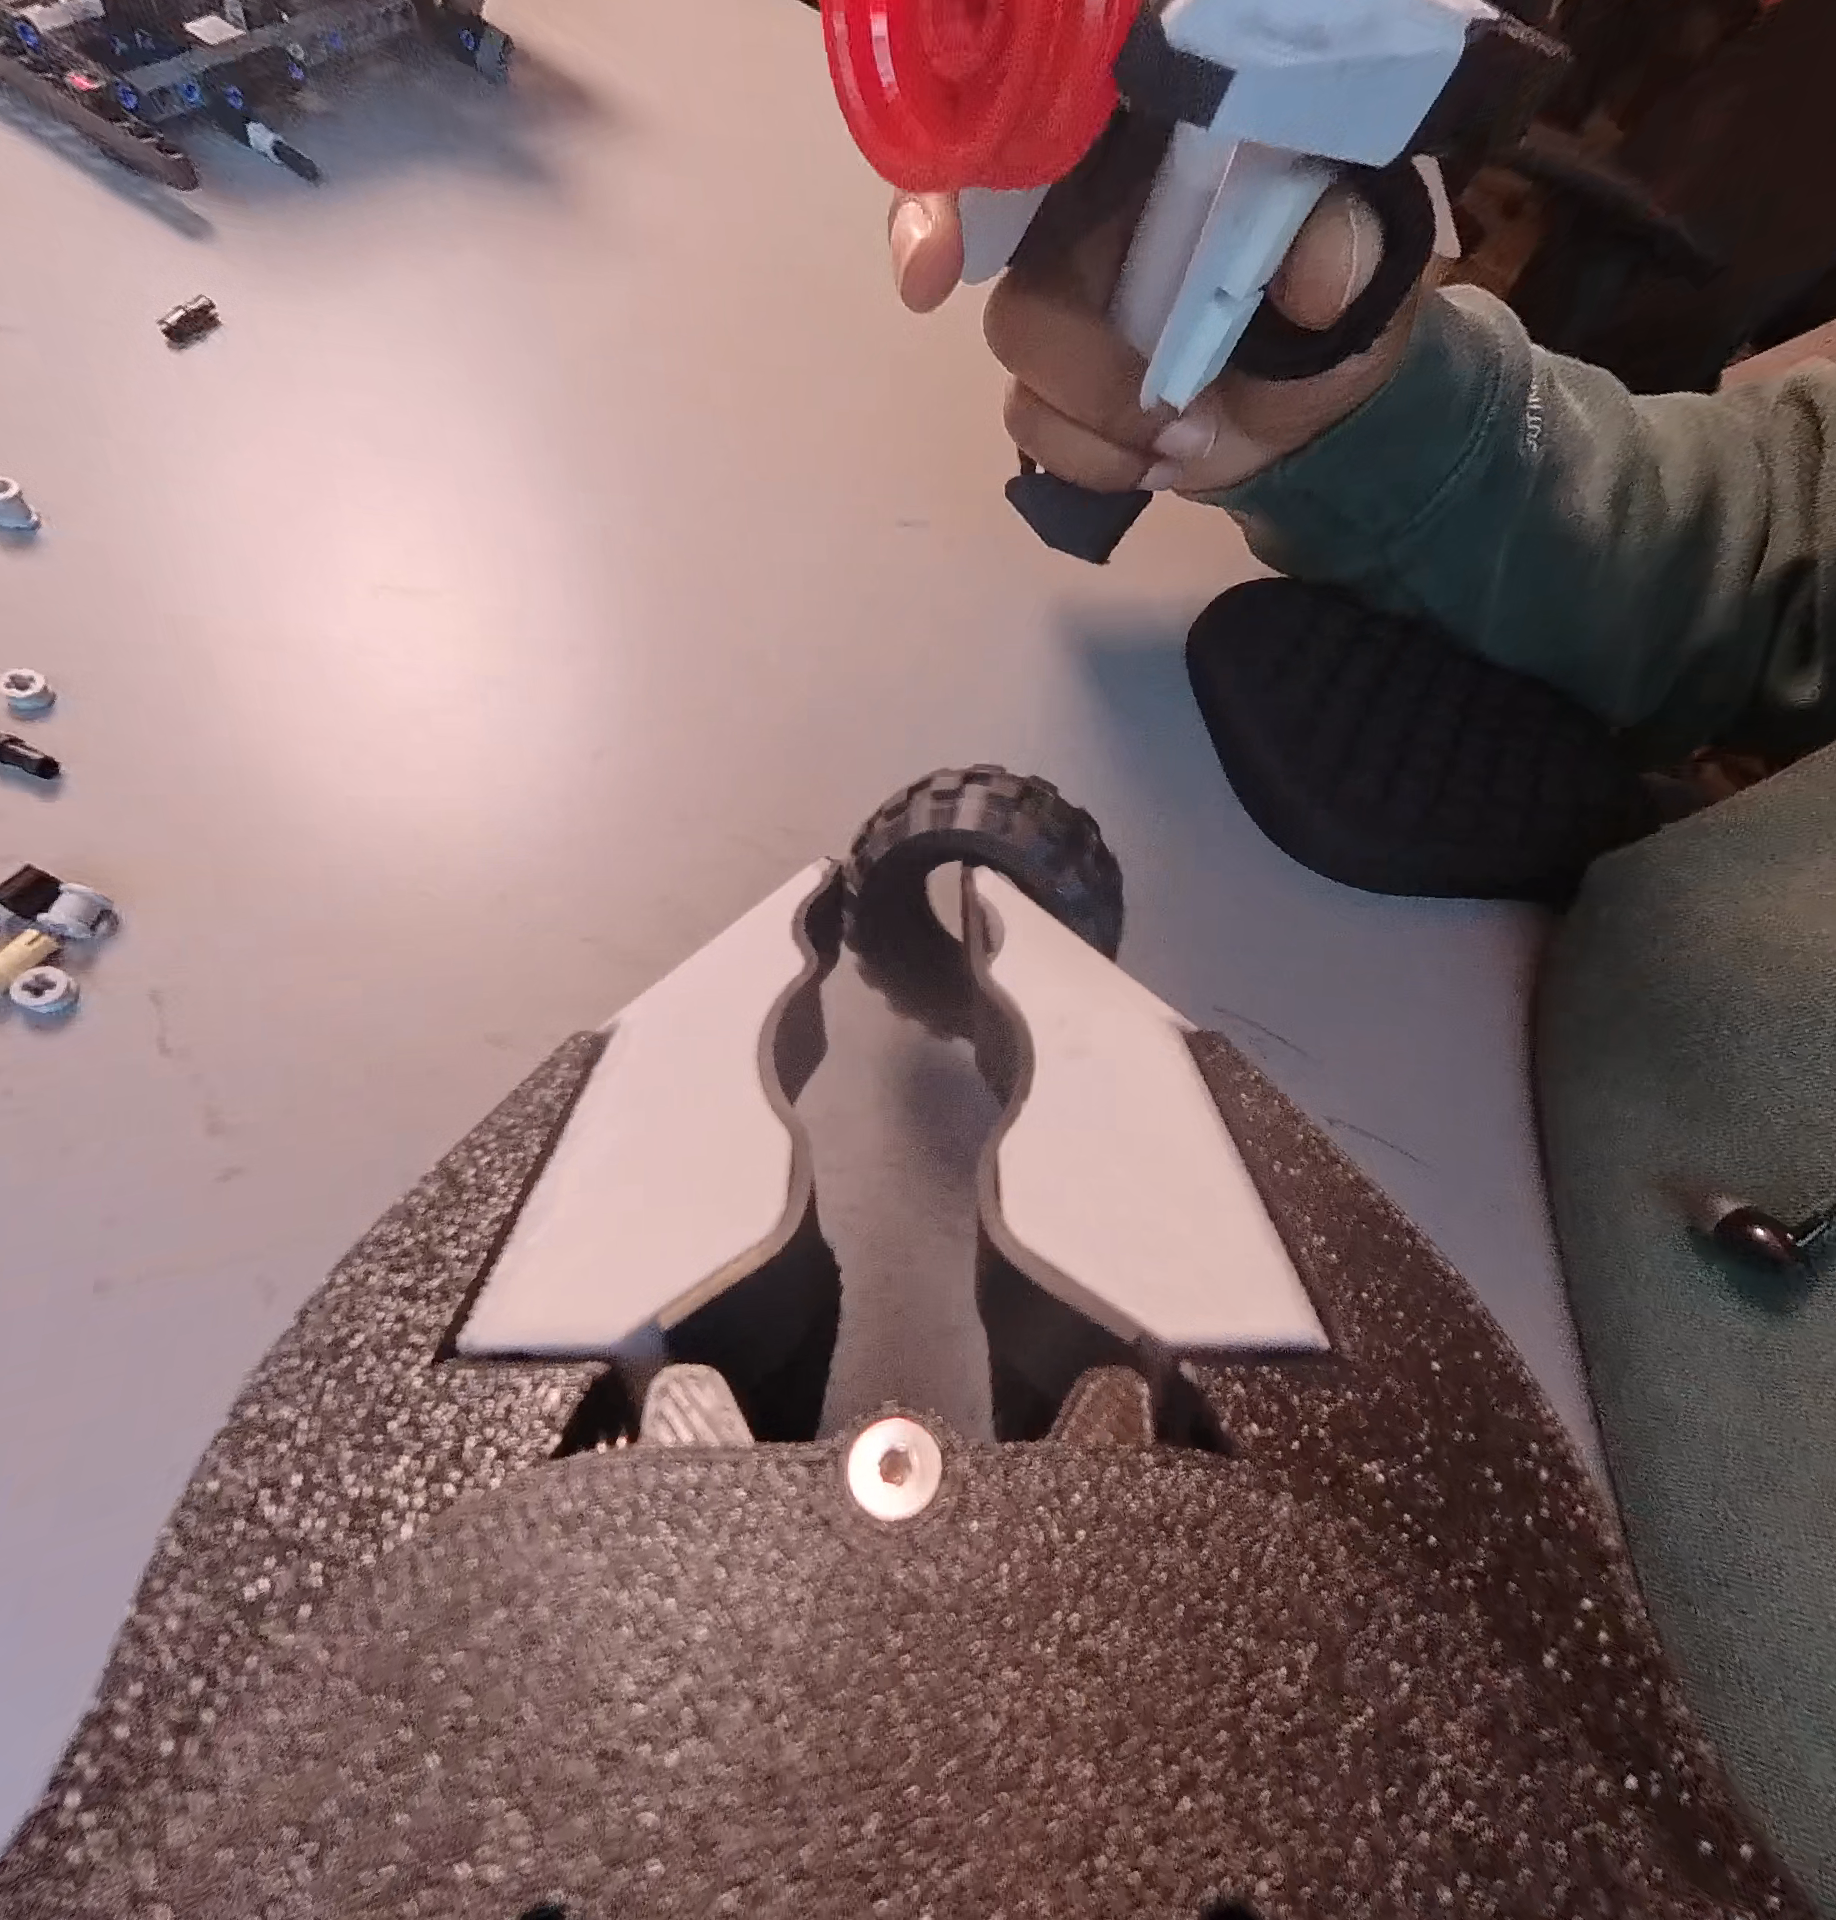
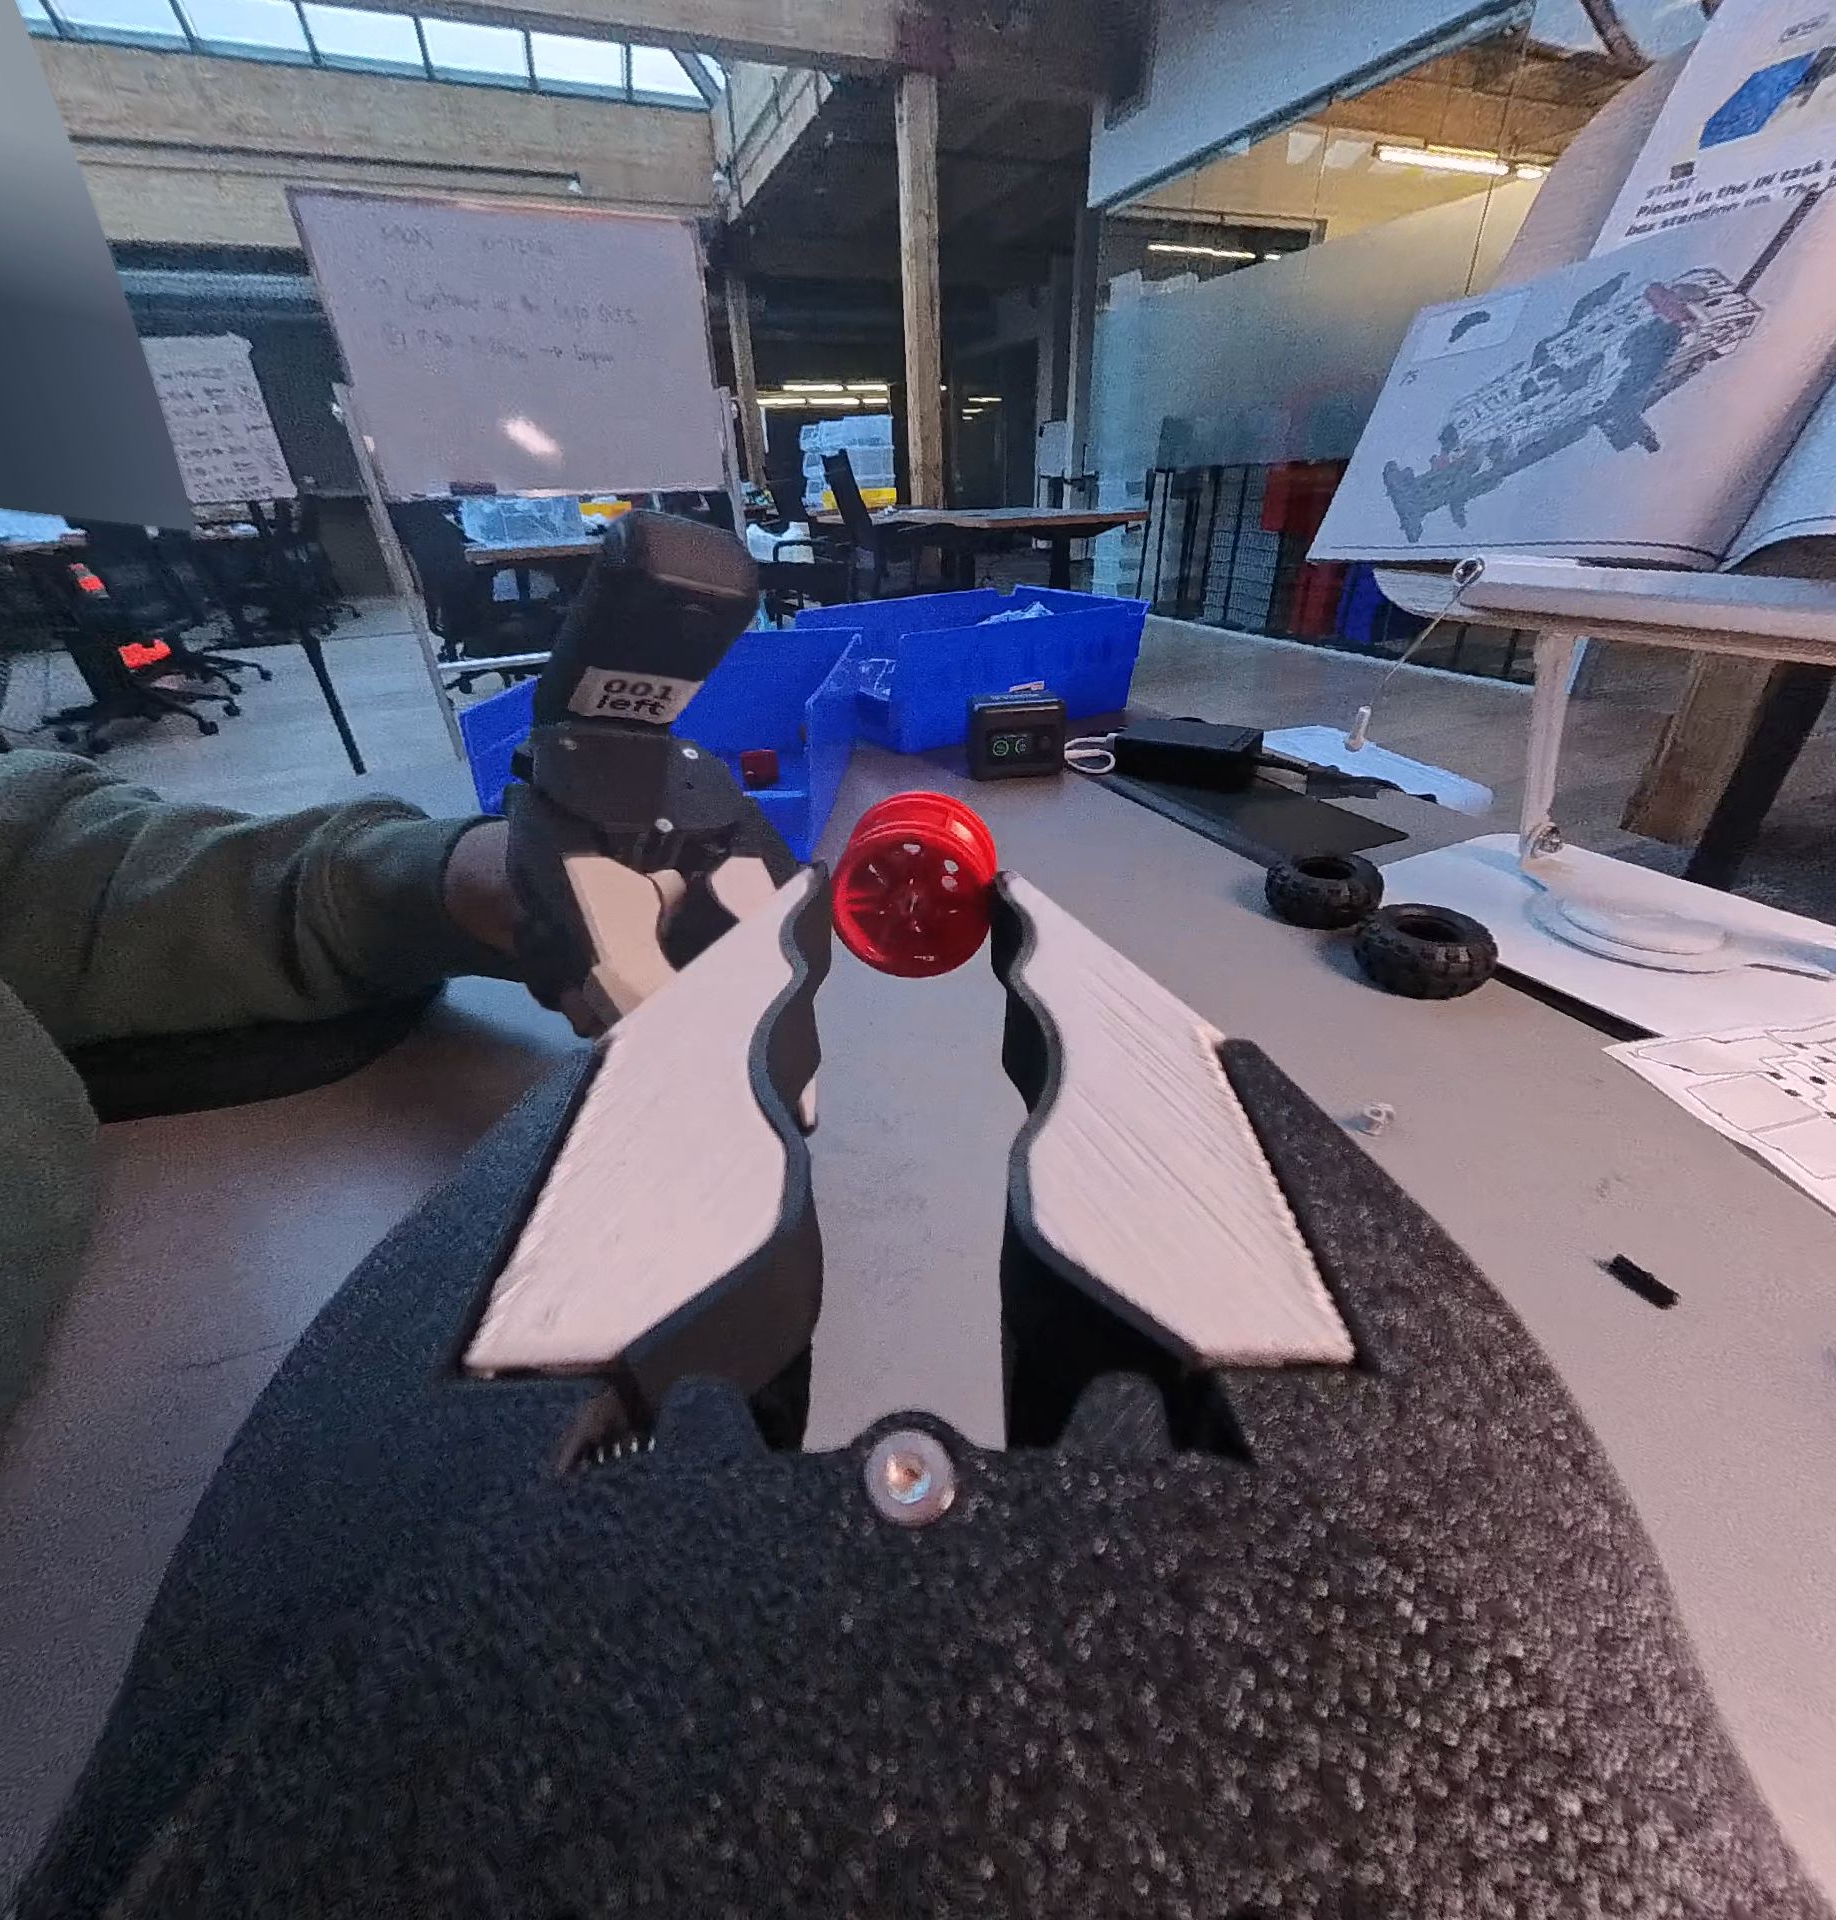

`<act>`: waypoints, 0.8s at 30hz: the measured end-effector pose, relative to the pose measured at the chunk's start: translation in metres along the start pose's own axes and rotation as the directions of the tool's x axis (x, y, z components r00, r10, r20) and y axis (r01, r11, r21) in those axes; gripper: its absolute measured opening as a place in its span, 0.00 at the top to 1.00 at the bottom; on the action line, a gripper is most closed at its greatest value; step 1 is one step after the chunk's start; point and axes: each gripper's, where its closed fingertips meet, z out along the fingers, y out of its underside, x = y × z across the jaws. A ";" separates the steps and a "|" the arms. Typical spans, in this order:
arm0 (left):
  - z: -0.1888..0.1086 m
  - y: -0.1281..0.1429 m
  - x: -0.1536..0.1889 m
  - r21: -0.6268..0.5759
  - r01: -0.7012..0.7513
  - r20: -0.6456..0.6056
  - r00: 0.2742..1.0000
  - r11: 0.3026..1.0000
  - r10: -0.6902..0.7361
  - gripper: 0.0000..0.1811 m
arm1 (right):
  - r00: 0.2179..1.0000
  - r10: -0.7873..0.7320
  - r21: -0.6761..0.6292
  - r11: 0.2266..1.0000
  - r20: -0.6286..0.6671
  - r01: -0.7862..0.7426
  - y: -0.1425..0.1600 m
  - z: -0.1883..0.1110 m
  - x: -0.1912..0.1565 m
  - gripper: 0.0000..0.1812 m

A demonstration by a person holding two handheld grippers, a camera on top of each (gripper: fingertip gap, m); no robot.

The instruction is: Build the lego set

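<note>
Left wrist view: my left gripper [image 1: 898, 883] is clenched on a black knobby tyre [image 1: 981, 831], pinched at the very tips. Part of the tread bulges out past the fingertips; the rest of the ring hangs down between my fingers [image 1: 685, 1091]. Beyond and to the right of the tips, my right hand [image 1: 1132, 384] holds the other gripper raised above the grey table [image 1: 529, 520], with a red wheel hub [image 1: 971, 78] at its end. A green sleeve [image 1: 1568, 540] runs off to the right. Far left of my fingers: small loose pieces [image 1: 31, 935], grey and black. Far ahead-left: a dark, partly built assembly [image 1: 166, 83].

Right wrist view: my right gripper [image 2: 912, 899] grasps the red wheel hub [image 2: 912, 899] between its tips, held clear of the table. Just left of my fingers, the left gripper [image 2: 623, 831] shows, its tips hidden behind my own left finger. Ahead-right, two more black tyres [image 2: 1376, 920] lie on the table, just beside each other. Farther ahead: blue bins [image 2: 955, 655]. Upper right: an open instruction booklet [image 2: 1620, 416] on a stand.
</note>
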 end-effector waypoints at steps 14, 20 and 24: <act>-0.049 -0.067 0.034 0.345 0.355 -0.424 0.885 0.869 -0.194 0.67 | 0.960 -0.238 -0.056 0.967 0.145 0.248 0.017 0.019 -0.056 0.84; -0.042 -0.068 0.060 0.282 0.392 -0.547 0.816 0.876 -0.189 0.82 | 0.914 -0.369 -0.021 0.926 0.172 0.378 0.011 0.022 -0.079 0.84; -0.042 -0.069 0.061 0.310 0.329 -0.499 0.855 0.892 -0.142 0.83 | 0.898 -0.412 -0.016 0.908 0.155 0.419 0.010 0.022 -0.080 0.83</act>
